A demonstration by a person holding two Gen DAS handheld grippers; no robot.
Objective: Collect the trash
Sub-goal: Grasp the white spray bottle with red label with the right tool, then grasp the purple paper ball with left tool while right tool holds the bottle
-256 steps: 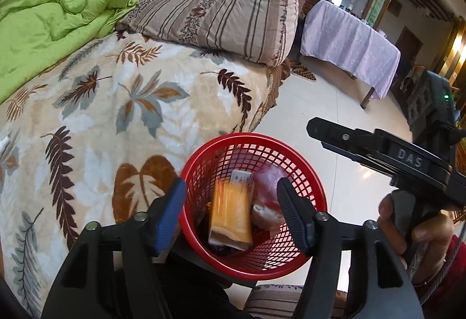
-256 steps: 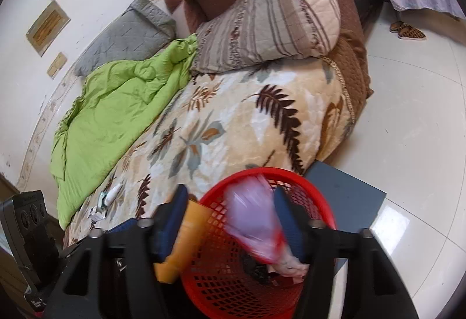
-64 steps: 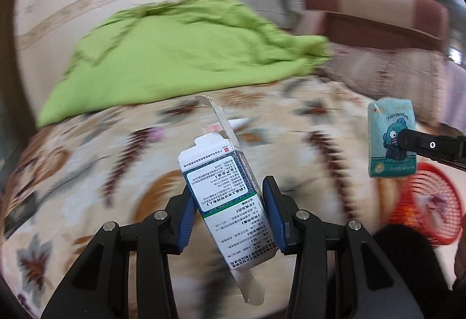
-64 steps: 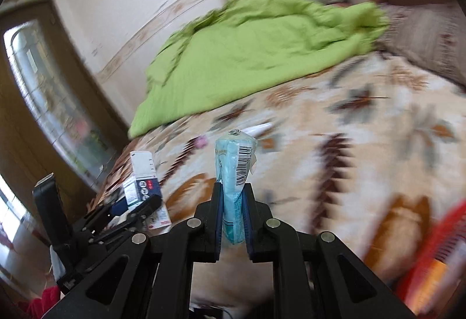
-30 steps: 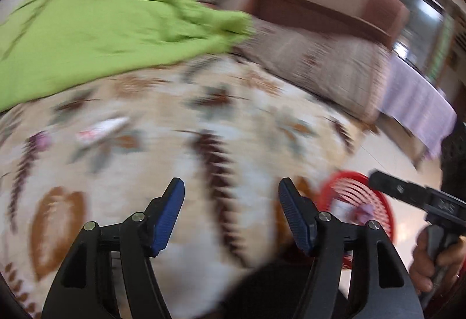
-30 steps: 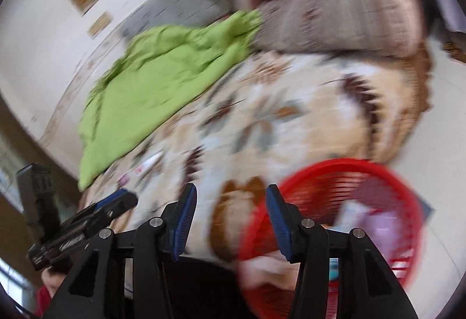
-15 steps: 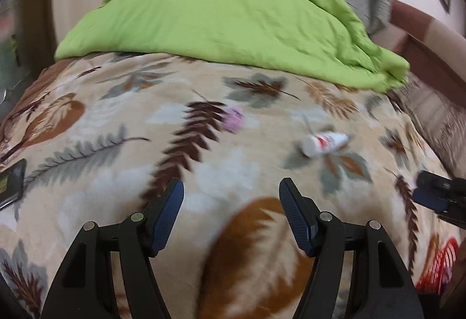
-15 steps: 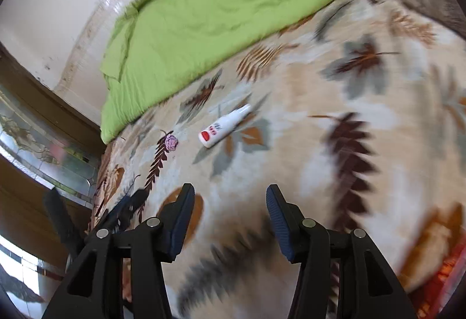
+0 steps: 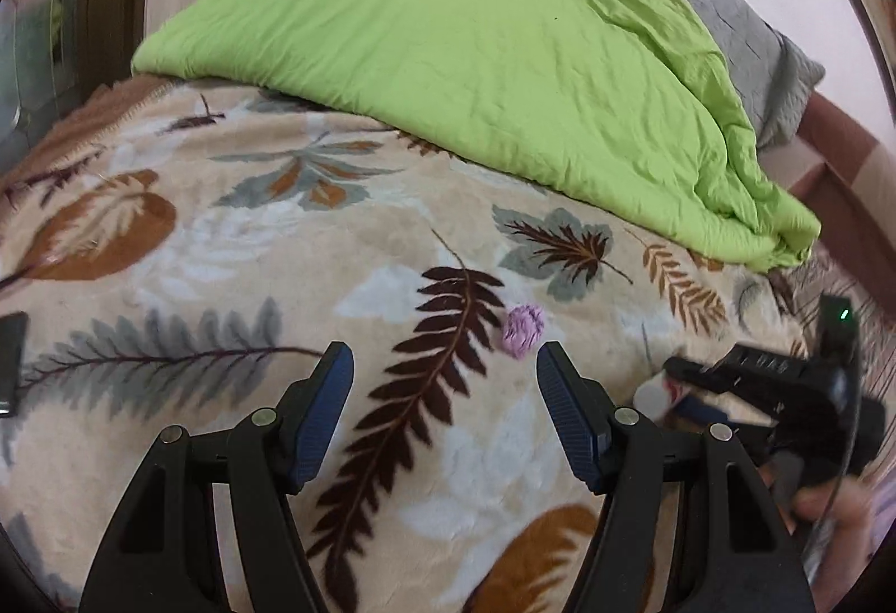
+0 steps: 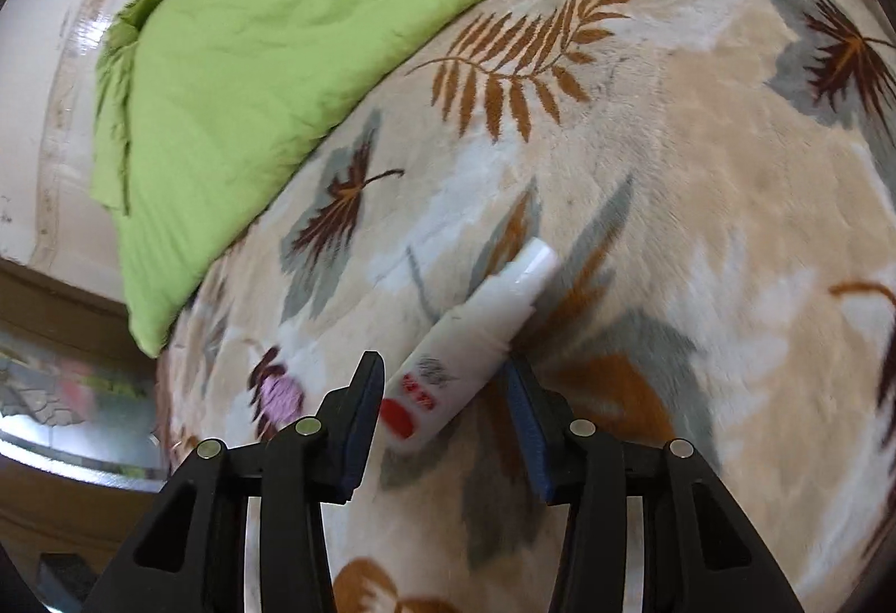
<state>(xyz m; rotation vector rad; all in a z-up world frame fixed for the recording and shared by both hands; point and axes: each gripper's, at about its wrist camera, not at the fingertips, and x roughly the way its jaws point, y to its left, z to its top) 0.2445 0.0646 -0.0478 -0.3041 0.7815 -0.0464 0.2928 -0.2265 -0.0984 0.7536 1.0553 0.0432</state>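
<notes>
A white spray bottle (image 10: pixel 470 344) with red print lies on the leaf-patterned blanket (image 10: pixel 700 199). My right gripper (image 10: pixel 445 378) straddles the bottle's lower half. Its jaws are closing, the right pad is at the bottle's side, and a thin gap shows by the left pad. A small crumpled purple wad (image 9: pixel 523 330) lies just beyond my left gripper (image 9: pixel 442 372), nearer its right fingertip. That gripper is open with nothing between its pads. In the left wrist view, the right gripper (image 9: pixel 680 389) and the bottle (image 9: pixel 649 394) show at the right. The purple wad (image 10: pixel 280 397) also lies left of the right gripper.
A rumpled green quilt (image 9: pixel 476 53) covers the far part of the bed, with a grey pillow (image 9: pixel 745 31) behind it. A flat black object (image 9: pixel 11 361) lies at the blanket's left edge. A hand (image 9: pixel 829 506) holds the right gripper's handle.
Both grippers have swung away from the red basket to the bed. The right one has come down around the white bottle and narrowed. The left one has drawn up to the purple wad.
</notes>
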